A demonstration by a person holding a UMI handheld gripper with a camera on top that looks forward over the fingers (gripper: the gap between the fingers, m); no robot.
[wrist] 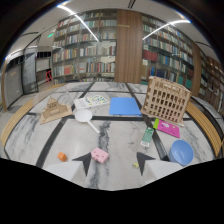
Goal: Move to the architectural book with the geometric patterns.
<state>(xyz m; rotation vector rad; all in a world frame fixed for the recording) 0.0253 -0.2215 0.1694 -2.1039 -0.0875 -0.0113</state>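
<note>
The book with geometric patterns [93, 101] lies flat on the marble table [120, 142], far beyond my fingers. Its cover is white with a pale green circular design. It sits just left of a blue book [125, 106] and right of a small cardboard building model [54, 111]. My gripper [114, 163] hangs low over the near part of the table, open. A small pink block [100, 155] rests on the table between the fingertips, closer to the left one and touching neither.
A white ladle [85, 117] lies between me and the patterned book. A tall wooden lattice model [166, 99] stands at the right, with a pink card [169, 128], a green tube [147, 136] and a blue bowl [181, 151] nearer. An orange cube [62, 156] sits at the left. Bookshelves [85, 50] fill the background.
</note>
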